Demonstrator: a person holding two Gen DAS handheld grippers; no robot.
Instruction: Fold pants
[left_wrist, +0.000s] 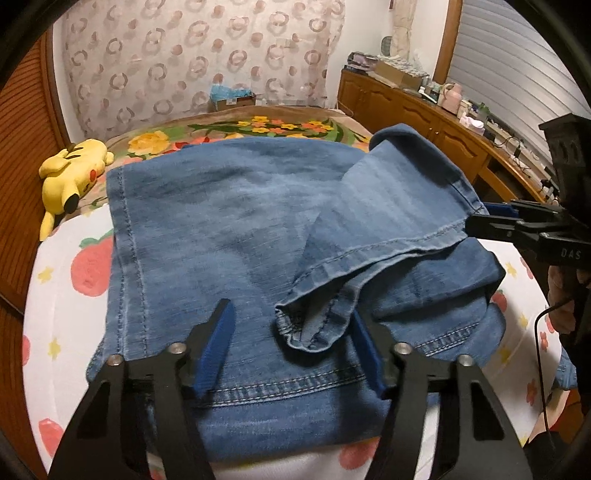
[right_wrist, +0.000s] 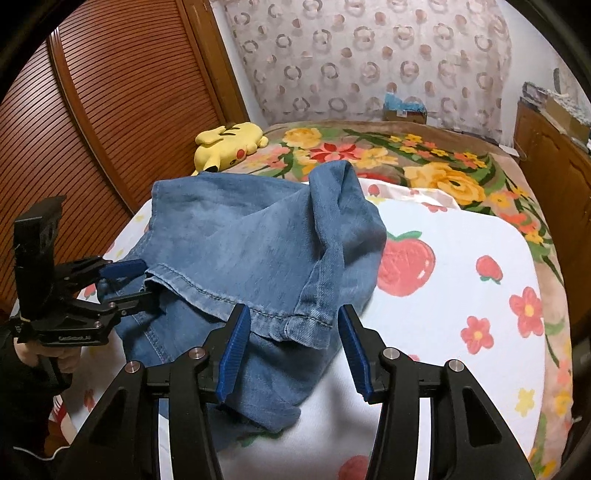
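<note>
Blue denim pants (left_wrist: 229, 221) lie folded over on the bed, the leg hems lying loosely on top of the waistband end. My left gripper (left_wrist: 291, 325) is open, its blue pads either side of one hem corner (left_wrist: 314, 328). My right gripper (right_wrist: 291, 325) is open around the other hem corner (right_wrist: 306, 321). In the left wrist view the right gripper (left_wrist: 480, 218) shows at the right edge of the hem. In the right wrist view the left gripper (right_wrist: 144, 280) shows at the hem's left end. The pants (right_wrist: 240, 240) are bunched along their right fold.
A white sheet with strawberries and flowers (right_wrist: 461, 277) covers the near bed, over a floral blanket (right_wrist: 424, 158). A yellow plush toy (left_wrist: 74, 173) lies at the far left. A wooden slatted door (right_wrist: 92, 110) stands left; a cluttered wooden cabinet (left_wrist: 424, 107) runs along the right.
</note>
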